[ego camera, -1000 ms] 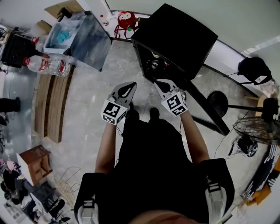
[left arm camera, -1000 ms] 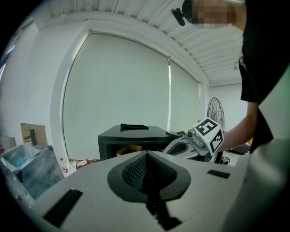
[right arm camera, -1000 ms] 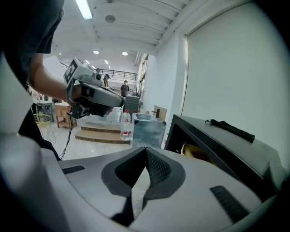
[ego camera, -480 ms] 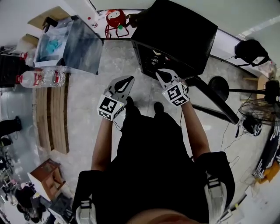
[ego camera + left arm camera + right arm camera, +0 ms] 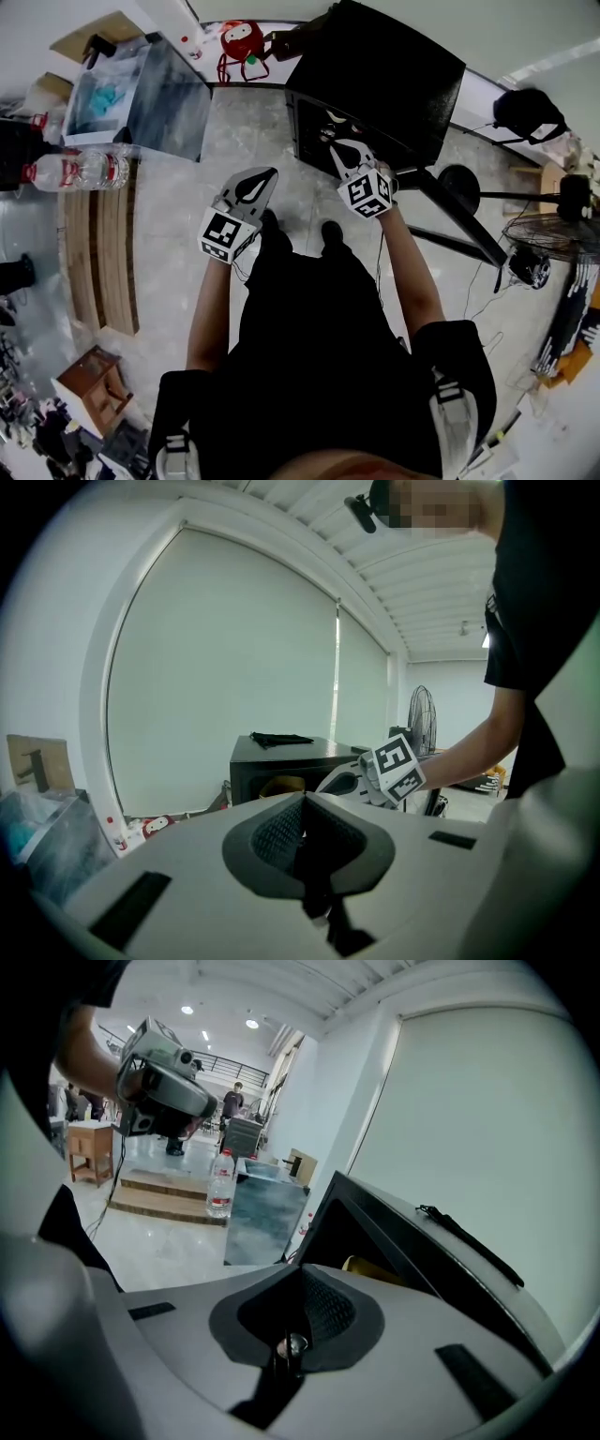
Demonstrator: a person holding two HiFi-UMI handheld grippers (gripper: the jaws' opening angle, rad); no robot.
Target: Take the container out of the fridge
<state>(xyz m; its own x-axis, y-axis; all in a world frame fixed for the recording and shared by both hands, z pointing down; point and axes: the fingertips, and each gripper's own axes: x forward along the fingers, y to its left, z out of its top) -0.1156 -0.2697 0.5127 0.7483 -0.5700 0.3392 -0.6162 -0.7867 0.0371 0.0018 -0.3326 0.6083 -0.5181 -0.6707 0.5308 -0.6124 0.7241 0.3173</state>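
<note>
Right gripper view, container [image 5: 371, 1267]: yellowish item inside the fridge, low in the open cavity; only a sliver shows over the gripper body, so its shape and long axis cannot be told.
Container, bearing: straight ahead of the right fingers and deeper into the fridge; from the left fingers, ahead and off to their right.
Fridge [image 5: 384, 70]: small black cabinet on the floor, its opening facing the person; a dark strap-like item [image 5: 469, 1237] lies on its top.
Door: a dark panel [image 5: 450, 220] seen edge-on at the fridge's right front corner, taken to be the door swung open.
Right gripper [image 5: 337, 148]: at the mouth of the fridge, tip just inside or at the opening; fingers pressed together with nothing between them.
Left gripper [image 5: 268, 173]: short of the fridge front and to its left, over bare floor; fingers likewise closed on nothing.
Nearer hand: the right, by a clear margin.
Step judged: approach, container not yet touched.
Next move calls for: the right fingers to part before they go in, as they cannot take the container closed.
Floor [image 5: 187, 211]: pale stone, in front of the fridge.
Clear box [image 5: 141, 94]: well to the fridge's left.
Water bottle [image 5: 80, 169]: beyond the box, farther from the fridge.
</note>
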